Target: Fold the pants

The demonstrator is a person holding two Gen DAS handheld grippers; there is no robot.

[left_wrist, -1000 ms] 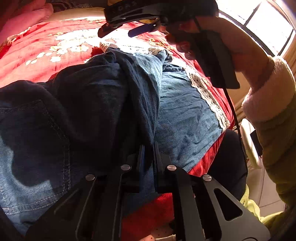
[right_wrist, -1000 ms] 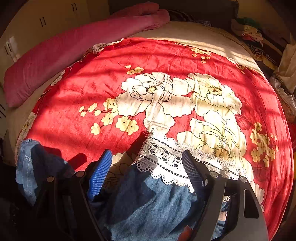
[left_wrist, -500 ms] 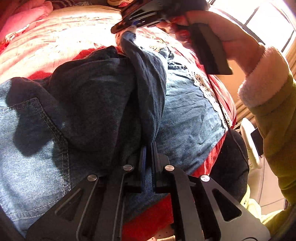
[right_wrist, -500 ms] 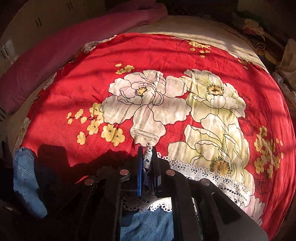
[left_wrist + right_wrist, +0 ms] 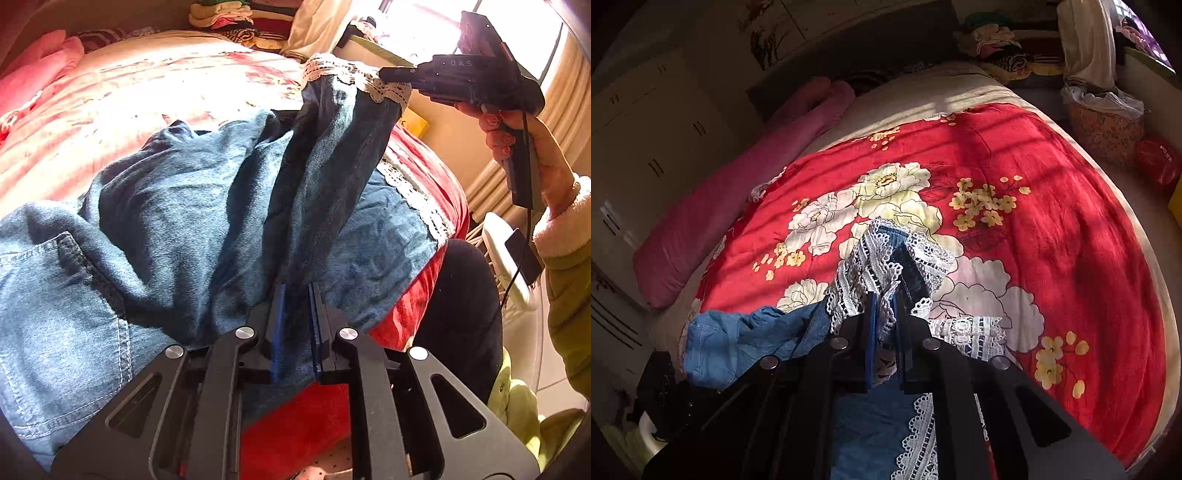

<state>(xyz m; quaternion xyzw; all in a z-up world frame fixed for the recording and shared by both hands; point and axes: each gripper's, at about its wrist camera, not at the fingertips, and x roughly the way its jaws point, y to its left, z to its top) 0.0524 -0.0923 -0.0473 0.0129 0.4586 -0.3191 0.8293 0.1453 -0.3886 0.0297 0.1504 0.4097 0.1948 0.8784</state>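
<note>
**Both grippers clamped on denim pants over the bed**

The pants (image 5: 192,206) are blue denim with a white lace hem (image 5: 882,266) on each leg. They lie along the near edge of the bed, on a red blanket (image 5: 1052,229) printed with large cream flowers. The waist end, with a stitched back pocket (image 5: 62,306), rests toward the near left corner of the bed in the left wrist view.

The left gripper (image 5: 297,325) has its jaws drawn nearly together, with a fold of denim pinched between the blue pads. The grip point is on one leg near the bed's near edge, and the cloth rises from there.

The right gripper (image 5: 884,325) has its jaws closed onto the lace hem of one leg. In the left wrist view the right gripper (image 5: 397,75) is raised above the blanket, held by the person's right hand (image 5: 532,155), and the leg hangs from it as a taut band of denim running down to the left gripper. The second leg lies flat on the blanket beneath, its lace hem (image 5: 417,192) toward the near right edge of the bed.

A long pink bolster (image 5: 738,199) lies along the far left edge of the bed. Stacked clothes (image 5: 993,40) sit beyond the far edge. A patterned basket (image 5: 1104,125) stands off the far right corner.
</note>
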